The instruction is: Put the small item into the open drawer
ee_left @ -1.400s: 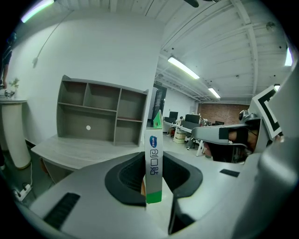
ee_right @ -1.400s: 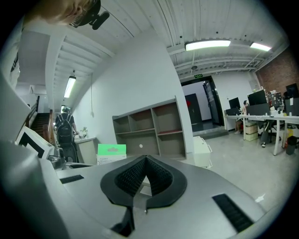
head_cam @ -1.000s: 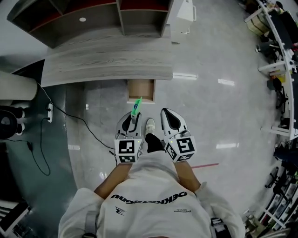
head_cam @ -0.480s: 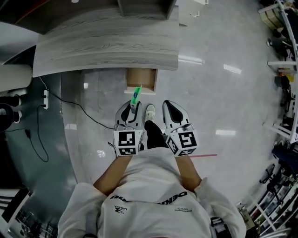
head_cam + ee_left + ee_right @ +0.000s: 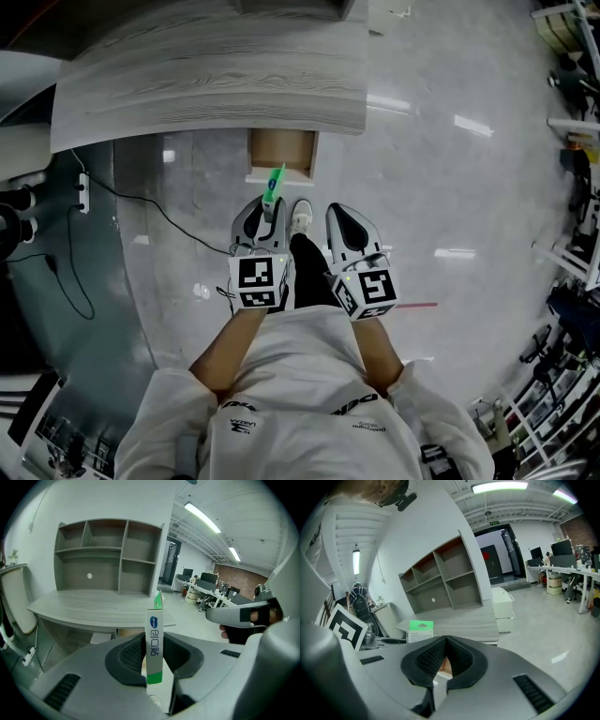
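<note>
Both tools have drawn nearer the open drawer (image 5: 281,150), which juts out from under the grey wood-grain desk (image 5: 206,84). The left tool (image 5: 266,214) pinches a small white-and-green box (image 5: 274,184) between its pads. The box stands upright with its green tab end sticking out ahead, and in the head view its tip lies just short of the drawer's front edge. The right tool (image 5: 345,223) is close beside the left one, its pads pressed together.
</note>
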{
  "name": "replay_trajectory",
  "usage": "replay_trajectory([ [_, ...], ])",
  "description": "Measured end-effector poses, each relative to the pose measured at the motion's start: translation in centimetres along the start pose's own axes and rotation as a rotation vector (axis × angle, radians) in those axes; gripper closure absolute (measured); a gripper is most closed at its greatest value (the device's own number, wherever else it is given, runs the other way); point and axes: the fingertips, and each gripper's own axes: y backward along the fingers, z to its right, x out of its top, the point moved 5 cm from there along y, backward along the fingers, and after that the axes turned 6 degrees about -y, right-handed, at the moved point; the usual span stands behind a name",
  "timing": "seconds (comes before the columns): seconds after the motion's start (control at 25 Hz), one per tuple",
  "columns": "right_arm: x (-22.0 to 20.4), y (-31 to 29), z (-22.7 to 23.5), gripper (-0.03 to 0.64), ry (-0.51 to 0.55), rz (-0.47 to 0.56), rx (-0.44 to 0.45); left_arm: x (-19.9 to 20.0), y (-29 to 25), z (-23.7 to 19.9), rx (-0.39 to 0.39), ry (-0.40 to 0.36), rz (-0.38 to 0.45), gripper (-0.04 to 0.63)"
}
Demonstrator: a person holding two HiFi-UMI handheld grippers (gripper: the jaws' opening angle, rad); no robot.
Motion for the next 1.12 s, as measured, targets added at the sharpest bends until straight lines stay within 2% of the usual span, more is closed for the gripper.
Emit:
replay_trajectory([
  [0.68, -3.8, -3.3, 3.4, 0.586, -0.038, -0.039, -0.029, -3.6, -6.4, -1.0, 0.015, 0.043, -0.055, 0.495],
  [0.88, -5.7, -4.1, 4.0, 0.586, -0.059, -0.062, -0.028, -4.9, -8.4, -1.1, 0.025, 0.023, -0.071, 0.495],
  [1.12, -6.9, -4.6, 4.2, 0.586, -0.033, -0.082, 0.004, -6.5, -10.9, -1.1, 0.036, 0.002, -0.107, 0.495],
])
